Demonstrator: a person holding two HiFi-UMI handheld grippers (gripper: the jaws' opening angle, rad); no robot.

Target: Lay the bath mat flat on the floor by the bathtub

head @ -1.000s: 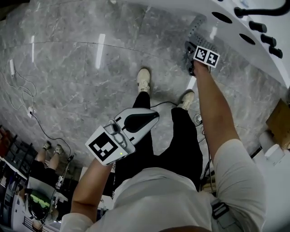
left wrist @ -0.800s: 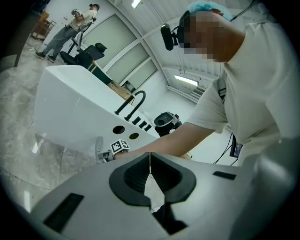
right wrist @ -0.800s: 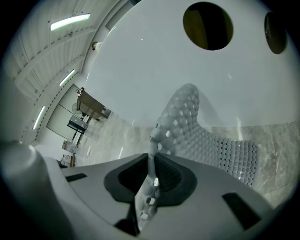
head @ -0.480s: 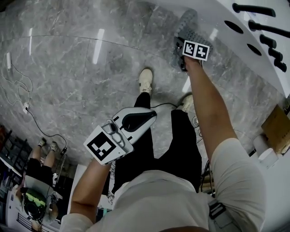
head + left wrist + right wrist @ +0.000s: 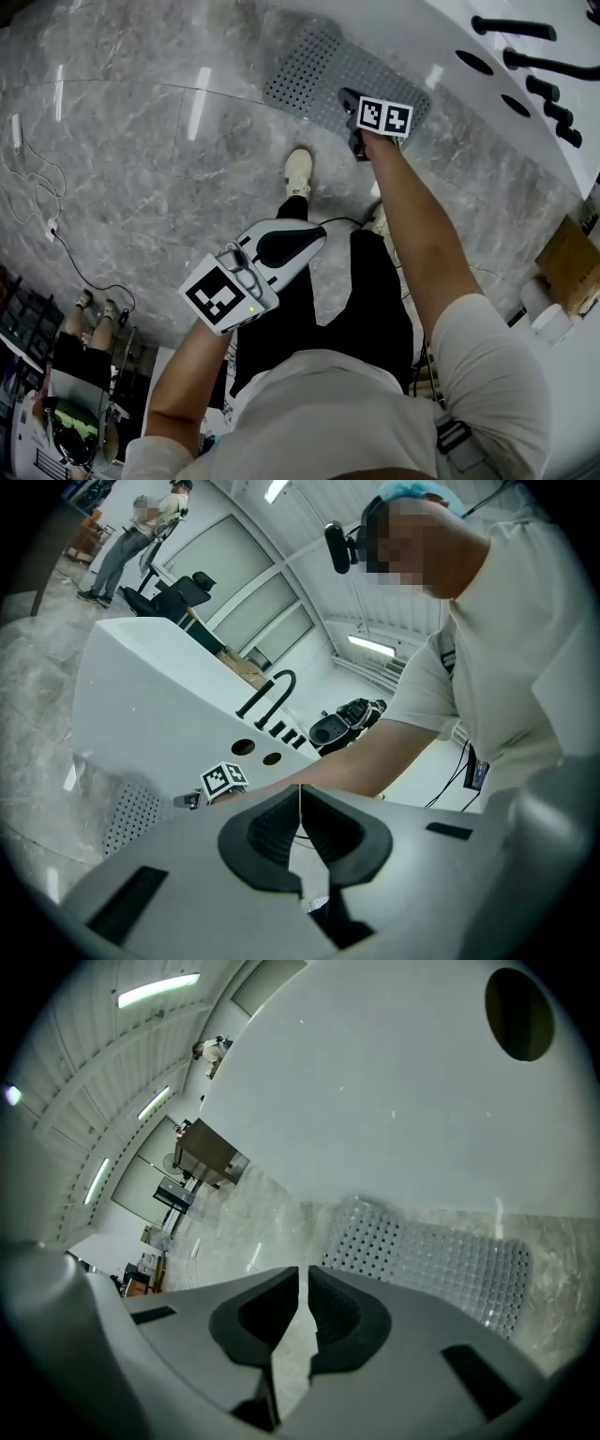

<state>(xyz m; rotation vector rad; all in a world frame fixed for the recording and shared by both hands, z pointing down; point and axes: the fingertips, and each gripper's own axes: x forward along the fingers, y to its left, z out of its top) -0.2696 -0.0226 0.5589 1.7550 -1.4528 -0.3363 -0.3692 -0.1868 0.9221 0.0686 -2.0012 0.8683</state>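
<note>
A grey bath mat [image 5: 323, 67] dotted with holes lies spread flat on the marble floor, right against the white bathtub [image 5: 441, 37]. In the right gripper view the bath mat [image 5: 431, 1260] sits just ahead of the jaws, beside the bathtub wall [image 5: 375, 1101]. My right gripper [image 5: 351, 112] hovers at the mat's near edge; its jaws [image 5: 302, 1302] stand shut with nothing between them. My left gripper [image 5: 317, 234] hangs back over my legs, shut and empty [image 5: 300, 822]. From there the mat [image 5: 131, 813] shows at lower left.
A black faucet [image 5: 511, 26] and knobs stand on the tub deck. My shoes [image 5: 298, 171] stand on the floor close to the mat. A white cable [image 5: 52, 225] trails at the left. A cardboard box [image 5: 572, 253] sits at the right.
The mat showed only as a narrow strip by the right gripper; now its whole length lies flat along the tub. The right gripper has shifted left. The left gripper barely moved.
</note>
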